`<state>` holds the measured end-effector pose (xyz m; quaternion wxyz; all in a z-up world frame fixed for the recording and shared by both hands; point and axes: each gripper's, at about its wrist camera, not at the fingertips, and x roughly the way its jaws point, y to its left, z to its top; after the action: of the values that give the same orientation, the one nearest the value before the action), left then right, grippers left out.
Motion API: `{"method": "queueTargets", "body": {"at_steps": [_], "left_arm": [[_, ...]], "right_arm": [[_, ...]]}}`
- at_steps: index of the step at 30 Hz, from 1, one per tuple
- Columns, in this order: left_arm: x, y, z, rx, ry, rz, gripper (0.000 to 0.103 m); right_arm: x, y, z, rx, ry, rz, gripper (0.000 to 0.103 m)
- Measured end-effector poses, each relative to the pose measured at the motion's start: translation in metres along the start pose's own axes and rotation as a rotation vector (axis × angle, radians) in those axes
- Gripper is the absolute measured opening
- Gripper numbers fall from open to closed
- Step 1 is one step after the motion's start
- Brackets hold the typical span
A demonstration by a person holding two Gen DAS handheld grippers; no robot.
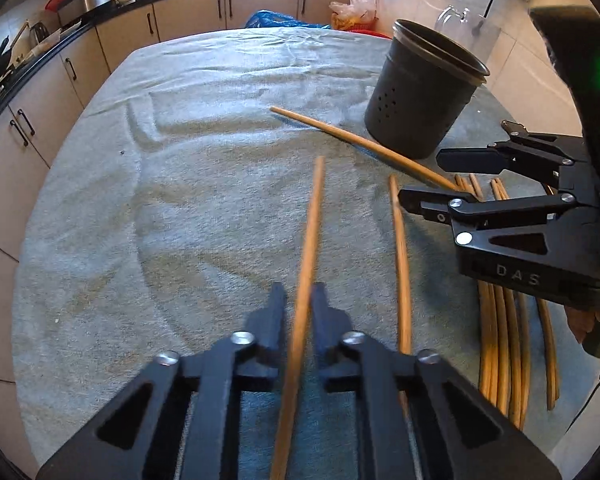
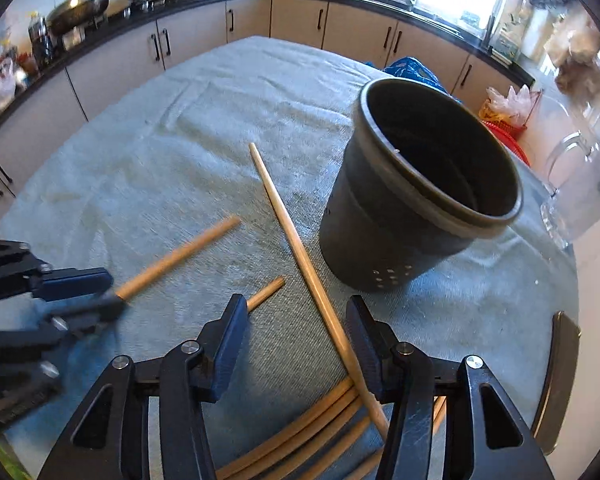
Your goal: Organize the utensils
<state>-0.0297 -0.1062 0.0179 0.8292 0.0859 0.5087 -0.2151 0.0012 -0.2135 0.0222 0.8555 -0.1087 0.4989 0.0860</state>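
My left gripper (image 1: 299, 292) is shut on a wooden chopstick (image 1: 314, 208) that points away over the grey towel; in the right wrist view this gripper (image 2: 108, 295) and its chopstick (image 2: 180, 256) sit at the left. A second chopstick (image 1: 400, 260) lies beside it. My right gripper (image 2: 296, 316) is open around a long chopstick (image 2: 296, 248) that lies slanted, close against the right-hand finger (image 2: 360, 328) and apart from the other. From the left wrist view the right gripper (image 1: 420, 178) straddles that chopstick (image 1: 360, 144). A black perforated holder (image 2: 380, 248) stands upright just beyond, with nothing visible inside.
Several more chopsticks (image 1: 500, 340) lie in a bundle under my right gripper, the same bundle (image 2: 300, 432) showing between its fingers. A clear glass jug (image 2: 580, 184) stands right of the holder. The grey towel (image 1: 180, 160) covers the table; kitchen cabinets (image 1: 188, 16) ring the far side.
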Motion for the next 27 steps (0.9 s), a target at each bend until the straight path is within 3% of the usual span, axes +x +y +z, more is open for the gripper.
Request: {"method": "queueTargets", "body": {"at_steps": [5, 8, 9, 10, 12, 16, 20, 23, 27], "left_arm": [[-0.006, 0.018, -0.005, -0.069, 0.014, -0.034, 0.007], [-0.007, 0.025, -0.009, -0.102, 0.02, -0.061, 0.007], [-0.007, 0.026, -0.01, -0.106, 0.019, -0.063, 0.007], [-0.008, 0.027, -0.011, -0.108, 0.015, -0.066, 0.007], [-0.008, 0.028, -0.012, -0.118, 0.01, -0.071, 0.007], [-0.009, 0.028, -0.012, -0.133, 0.007, -0.073, 0.007], [-0.014, 0.035, -0.017, -0.158, 0.013, -0.092, 0.007], [-0.016, 0.04, -0.02, -0.182, 0.024, -0.101, 0.007], [-0.021, 0.049, -0.028, -0.215, 0.039, -0.124, 0.007]], "right_arm": [[0.004, -0.004, -0.002, -0.008, 0.019, -0.02, 0.051], [0.007, -0.009, -0.003, 0.001, 0.038, -0.025, 0.041], [0.007, -0.011, -0.003, 0.007, 0.041, -0.016, 0.033], [0.008, -0.012, -0.001, 0.01, 0.046, -0.006, 0.019], [0.012, -0.012, 0.005, 0.008, 0.058, 0.003, 0.008], [0.005, -0.003, 0.012, -0.019, 0.039, -0.035, 0.008], [-0.017, 0.0, 0.019, 0.025, 0.006, -0.018, 0.008], [-0.034, -0.007, 0.02, 0.149, 0.028, 0.055, 0.008], [-0.045, -0.013, -0.016, 0.353, 0.11, 0.217, 0.008]]}}
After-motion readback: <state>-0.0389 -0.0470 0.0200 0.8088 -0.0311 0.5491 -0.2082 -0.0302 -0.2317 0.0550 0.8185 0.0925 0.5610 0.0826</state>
